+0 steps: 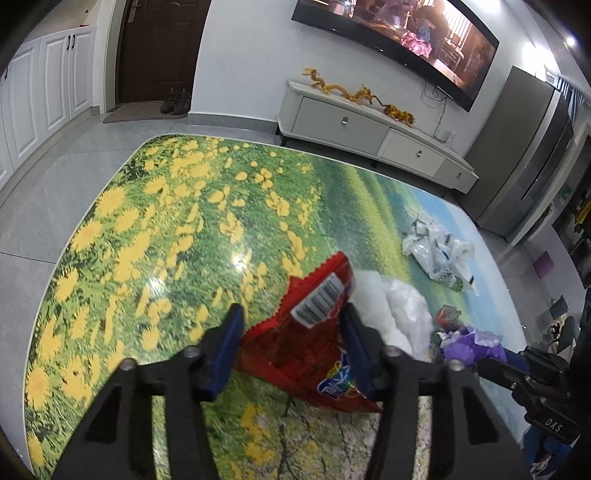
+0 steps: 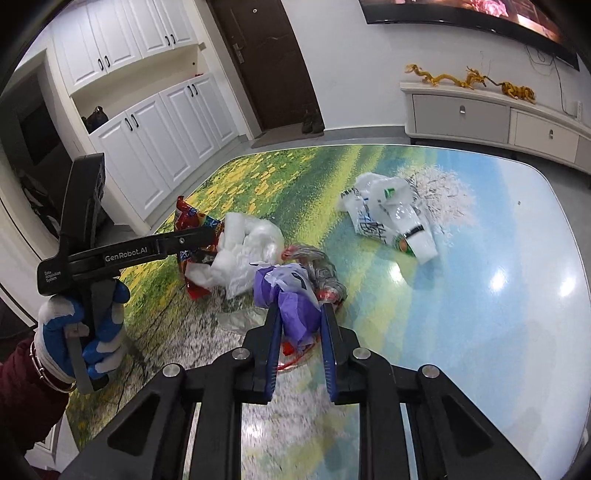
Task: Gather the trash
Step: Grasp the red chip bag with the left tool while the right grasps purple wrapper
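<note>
My left gripper (image 1: 291, 317) straddles a red snack bag (image 1: 306, 343) on the table, its jaws wide on either side of the bag and not closed on it. My right gripper (image 2: 300, 312) is shut on a crumpled purple wrapper (image 2: 293, 299) that rests on the table. A clear white plastic bag (image 2: 245, 253) lies between the red bag (image 2: 192, 221) and the purple wrapper. A grey and red foil wrapper (image 2: 323, 273) touches the purple one. Farther off lies a white printed plastic bag (image 2: 391, 218), which also shows in the left wrist view (image 1: 439, 254).
The table (image 1: 166, 229) has a glossy meadow-print top. Behind it stand a white TV cabinet (image 1: 369, 129) with yellow dragon ornaments, a wall TV (image 1: 406, 33), a brown door (image 2: 273, 62) and white cupboards (image 2: 155, 129).
</note>
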